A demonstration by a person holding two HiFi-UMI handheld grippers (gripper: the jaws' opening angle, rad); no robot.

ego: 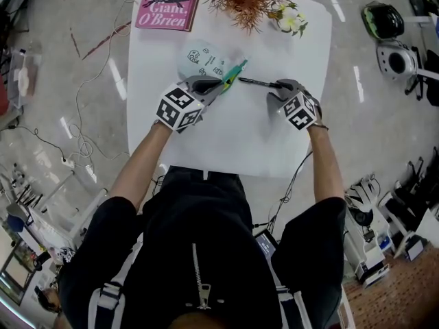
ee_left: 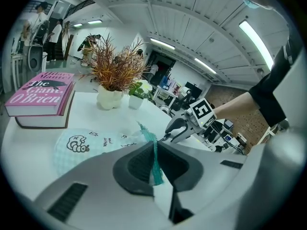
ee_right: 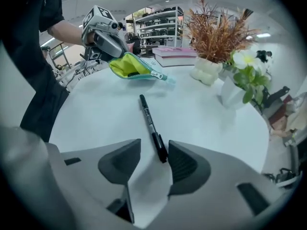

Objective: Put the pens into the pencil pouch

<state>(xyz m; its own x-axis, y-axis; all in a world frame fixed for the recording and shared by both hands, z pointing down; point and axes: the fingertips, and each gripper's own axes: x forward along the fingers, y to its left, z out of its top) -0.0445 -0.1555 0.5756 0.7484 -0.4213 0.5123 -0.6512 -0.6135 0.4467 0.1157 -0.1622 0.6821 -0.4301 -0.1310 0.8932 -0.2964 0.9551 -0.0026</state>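
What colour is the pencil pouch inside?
The pencil pouch is yellow-green inside; right gripper view shows it best.

Pouch (ee_left: 81, 145) edge lost between fingers of left gripper (ee_left: 154, 151), its print too small to read, pen (ego: 257, 82) end hidden under fingers of right gripper (ego: 282, 87)

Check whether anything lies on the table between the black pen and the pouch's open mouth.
Nothing visible does. Only bare table separates the black pen from the pouch; its open mouth faces the pen, its edge pinched by the left hand-held gripper.
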